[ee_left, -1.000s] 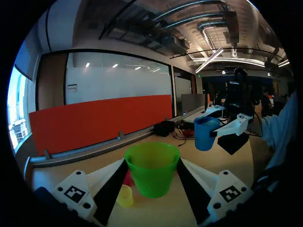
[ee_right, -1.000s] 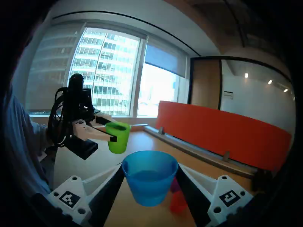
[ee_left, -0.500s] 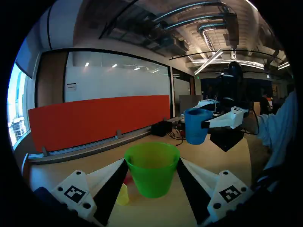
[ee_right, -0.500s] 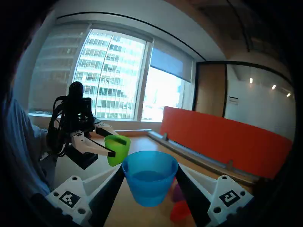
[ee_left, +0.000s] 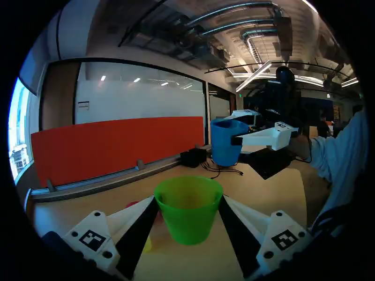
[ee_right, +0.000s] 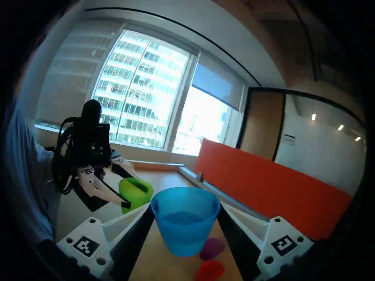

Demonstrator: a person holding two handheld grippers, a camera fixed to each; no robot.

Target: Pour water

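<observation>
In the left gripper view, the left gripper point(ee_left: 188, 200) has its two black fingers point(ee_left: 138, 234) pressed against the sides of a green cup point(ee_left: 189, 218). The cup sits upright between them, close to the lens, and its inside cannot be seen from this angle. Just under the near finger, a small yellow cup point(ee_left: 147, 244) peeks out on the wooden table point(ee_left: 262, 192).

Farther off, higher and to the right, the right gripper point(ee_left: 233, 130) clamps a blue cup point(ee_left: 225, 149) between its white fingers. That cup hangs in the air roughly upright, above the table and apart from the green cup. A pale blue sleeve point(ee_left: 344, 150) reaches in behind it. Along the table's far edge runs an orange partition point(ee_left: 117, 145), with black boxes and cables point(ee_left: 194, 159) near its end.

In the right gripper view, the blue cup is pinched between the right gripper's own fingers, nearest the camera, and water point(ee_right: 183, 218) lies in it well below the rim. Beneath it, a purple cup point(ee_right: 212, 248) and a red cup point(ee_right: 209, 270) rest on the table. Lower and to the left, the green cup is gripped by the left gripper, tilted so that its mouth shows. A large window point(ee_right: 140, 112) stands behind.
</observation>
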